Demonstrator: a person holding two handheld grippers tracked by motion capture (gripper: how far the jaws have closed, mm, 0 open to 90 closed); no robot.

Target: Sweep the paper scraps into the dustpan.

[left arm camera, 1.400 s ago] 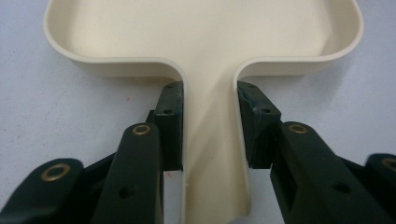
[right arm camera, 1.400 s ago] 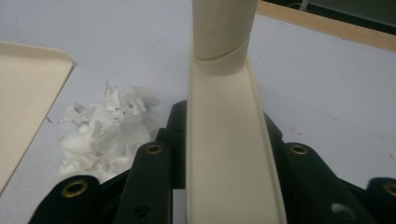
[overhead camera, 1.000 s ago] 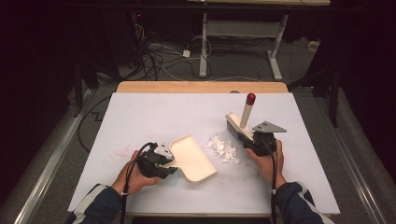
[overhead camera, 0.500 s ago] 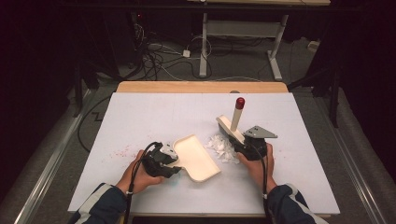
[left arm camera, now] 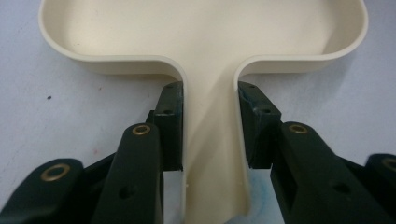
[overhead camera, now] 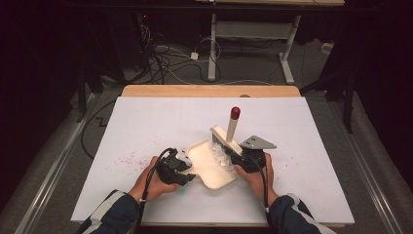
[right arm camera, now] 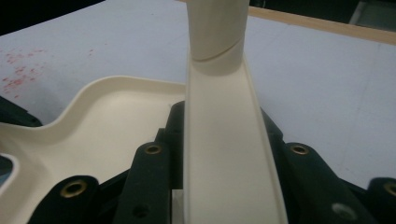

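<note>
Cream plastic makes up two things on the white counter [overhead camera: 146, 122]: one dustpan [overhead camera: 212, 165], handle pinched by the left gripper [left arm camera: 208, 126], and one red-tipped brush [overhead camera: 233, 129], pinched by the right gripper [right arm camera: 224, 140].

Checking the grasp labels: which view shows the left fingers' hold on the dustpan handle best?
The left gripper view: both fingers press the sides of the dustpan handle. The high view shows the left gripper small, the contact hidden. The right gripper view shows the pan's tray.
</note>
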